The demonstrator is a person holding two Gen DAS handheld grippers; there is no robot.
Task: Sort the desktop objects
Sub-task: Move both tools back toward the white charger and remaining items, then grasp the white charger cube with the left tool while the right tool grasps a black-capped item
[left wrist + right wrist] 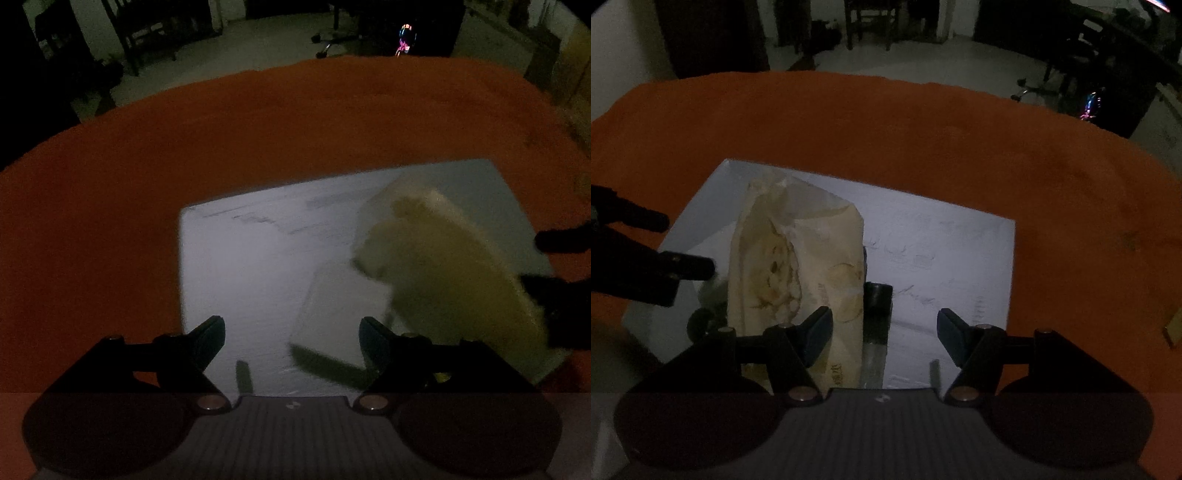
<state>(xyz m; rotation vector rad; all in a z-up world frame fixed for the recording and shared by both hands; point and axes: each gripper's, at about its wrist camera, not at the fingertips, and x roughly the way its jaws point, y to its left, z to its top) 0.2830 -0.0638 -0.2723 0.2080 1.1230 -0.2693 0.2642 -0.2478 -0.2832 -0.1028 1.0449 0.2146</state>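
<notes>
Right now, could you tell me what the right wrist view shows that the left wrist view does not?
Only the right wrist view shows a dark cylindrical object beside the snack packet, and the packet's printed face. Only the left wrist view shows a smaller white sheet under the packet, which is blurred there. Both show the orange table, the large white sheet and open, empty fingers.

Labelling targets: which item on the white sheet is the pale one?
The cream packet, large and crinkled, lying on the white sheet. The other item, beside it, is a small black object, too dark to identify.
</notes>
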